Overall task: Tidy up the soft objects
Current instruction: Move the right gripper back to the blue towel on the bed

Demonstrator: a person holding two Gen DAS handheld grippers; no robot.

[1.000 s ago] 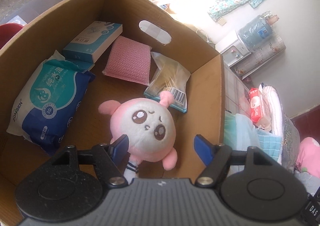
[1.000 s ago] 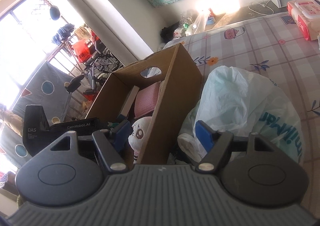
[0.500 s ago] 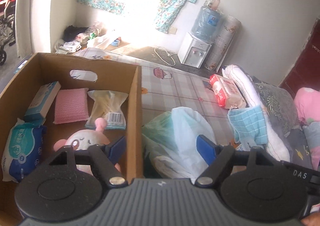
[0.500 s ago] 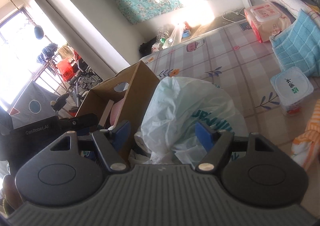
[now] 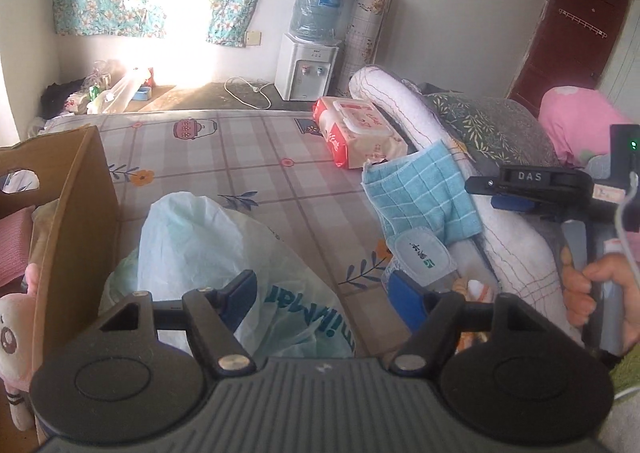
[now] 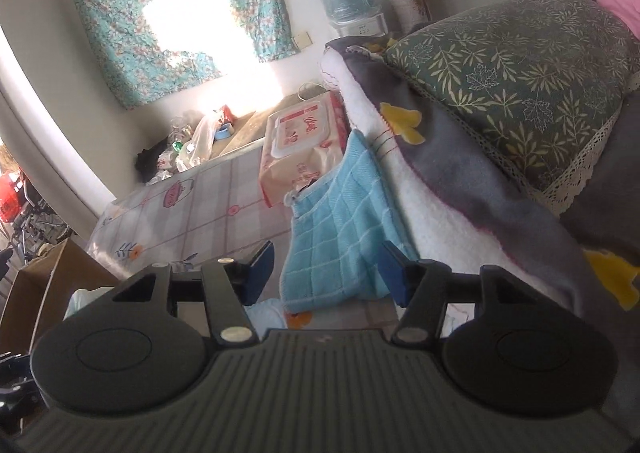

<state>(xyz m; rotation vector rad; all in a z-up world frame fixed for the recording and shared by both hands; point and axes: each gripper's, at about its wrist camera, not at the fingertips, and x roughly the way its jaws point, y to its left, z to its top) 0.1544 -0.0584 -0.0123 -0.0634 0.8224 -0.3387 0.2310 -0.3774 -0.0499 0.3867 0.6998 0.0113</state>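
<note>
My left gripper (image 5: 324, 301) hovers over a pale plastic bag (image 5: 208, 245) on the bed, its jaws closing with nothing between them. To its left stands the cardboard box (image 5: 80, 189), with a pink plush (image 5: 12, 337) and a pink cloth (image 5: 16, 245) inside. A blue checked towel (image 5: 420, 193) hangs off the folded bedding at the right. My right gripper (image 6: 326, 273) points at that blue checked towel (image 6: 336, 237). Its jaws are closing, with the towel's lower part just ahead between the pads and not pinched.
A red wet-wipe pack (image 5: 360, 133) lies behind the towel, and a small white-lidded tub (image 5: 420, 257) sits below it. White bedding (image 6: 420, 181) and a leaf-print pillow (image 6: 520, 73) fill the right. A hand (image 5: 600, 293) holds the right gripper's handle. A water dispenser (image 5: 308, 65) stands by the far wall.
The left view swung right, from inside the box over the plush to the bag and bed. The right view swung right from the box and bag to the towel, and its jaws narrowed.
</note>
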